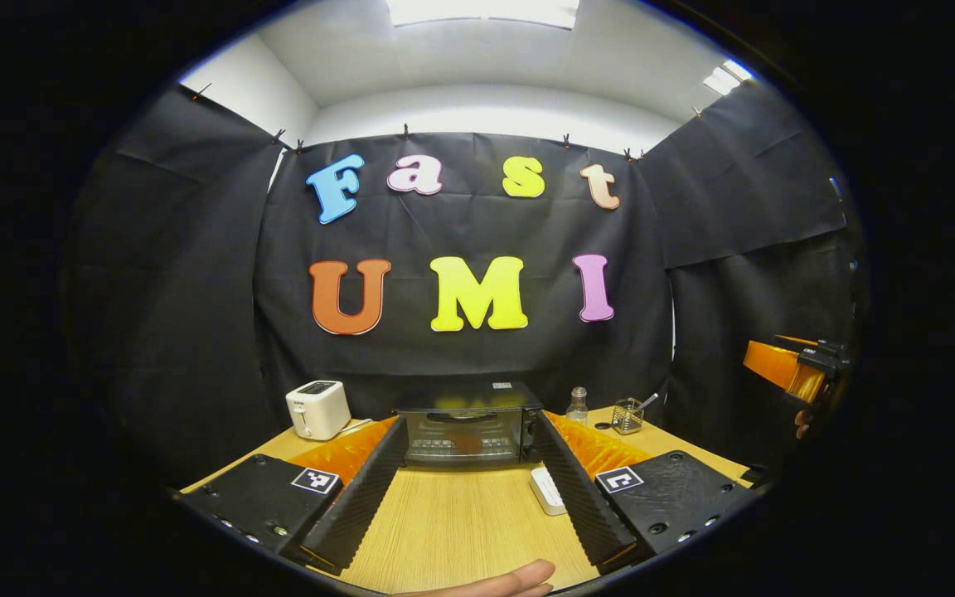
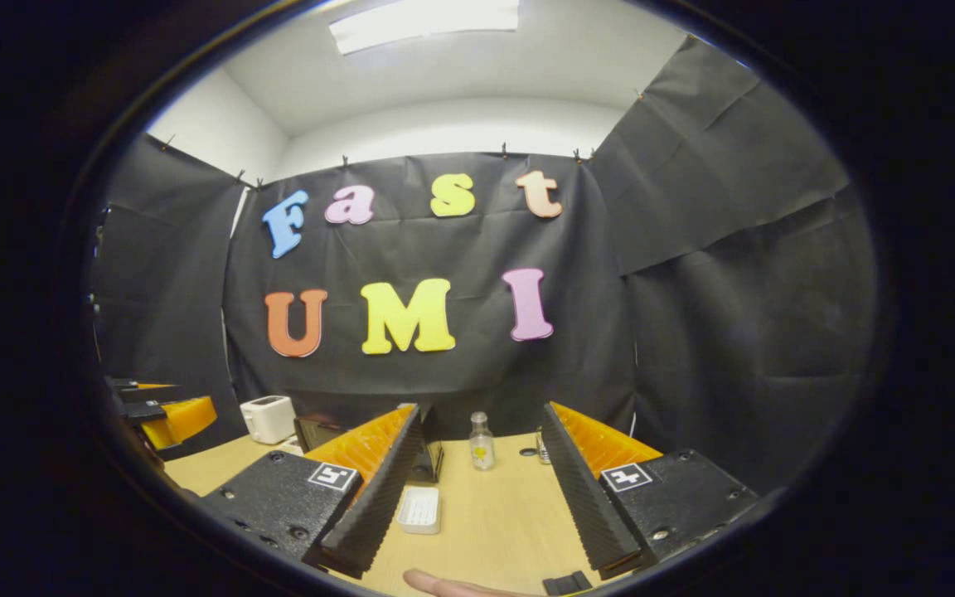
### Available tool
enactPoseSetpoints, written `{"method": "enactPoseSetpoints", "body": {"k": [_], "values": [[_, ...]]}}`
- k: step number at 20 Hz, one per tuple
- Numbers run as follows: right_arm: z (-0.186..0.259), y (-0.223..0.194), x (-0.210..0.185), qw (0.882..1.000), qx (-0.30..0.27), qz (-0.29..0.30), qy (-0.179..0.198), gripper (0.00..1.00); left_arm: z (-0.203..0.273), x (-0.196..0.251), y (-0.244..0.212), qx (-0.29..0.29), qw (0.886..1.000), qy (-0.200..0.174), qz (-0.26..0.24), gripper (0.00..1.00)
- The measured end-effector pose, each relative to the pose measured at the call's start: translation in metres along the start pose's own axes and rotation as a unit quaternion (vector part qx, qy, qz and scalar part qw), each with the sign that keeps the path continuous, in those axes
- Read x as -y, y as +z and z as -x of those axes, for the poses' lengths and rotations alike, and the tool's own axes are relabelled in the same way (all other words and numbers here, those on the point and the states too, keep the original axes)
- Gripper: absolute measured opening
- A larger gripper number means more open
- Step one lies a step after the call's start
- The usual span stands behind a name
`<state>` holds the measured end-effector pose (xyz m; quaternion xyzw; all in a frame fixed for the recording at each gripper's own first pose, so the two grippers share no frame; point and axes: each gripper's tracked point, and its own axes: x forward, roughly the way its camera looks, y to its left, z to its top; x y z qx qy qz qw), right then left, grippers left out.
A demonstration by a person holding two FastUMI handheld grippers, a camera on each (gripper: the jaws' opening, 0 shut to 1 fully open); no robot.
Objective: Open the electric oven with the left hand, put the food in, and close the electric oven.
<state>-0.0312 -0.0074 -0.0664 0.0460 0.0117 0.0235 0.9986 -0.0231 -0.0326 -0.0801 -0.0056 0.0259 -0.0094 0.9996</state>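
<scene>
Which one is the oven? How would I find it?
Look at the wooden table by the black cloth wall. The oven is the dark box at the back, middle. Unlike the white toaster on its left, it has a glass door.

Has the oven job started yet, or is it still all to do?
Nothing looks done yet. The oven sits at the back of the table with its glass door closed. In hand: the left claw is open and lined up with that door, not touching it. The right claw is open and holds nothing. Left: open the door, put the food in, close it. I cannot tell which item is the food.
</scene>
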Motion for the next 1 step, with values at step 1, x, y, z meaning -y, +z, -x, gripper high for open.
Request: {"method": "enactPoseSetpoints", "body": {"k": [1], "values": [[0.0009, -0.0015, -0.0004, 1.0, 0.001, 0.002, 0.002, 0.92, -0.0014, 0.0009, 0.0013, 0.006, 1.0, -0.002, -0.002, 0.96]]}}
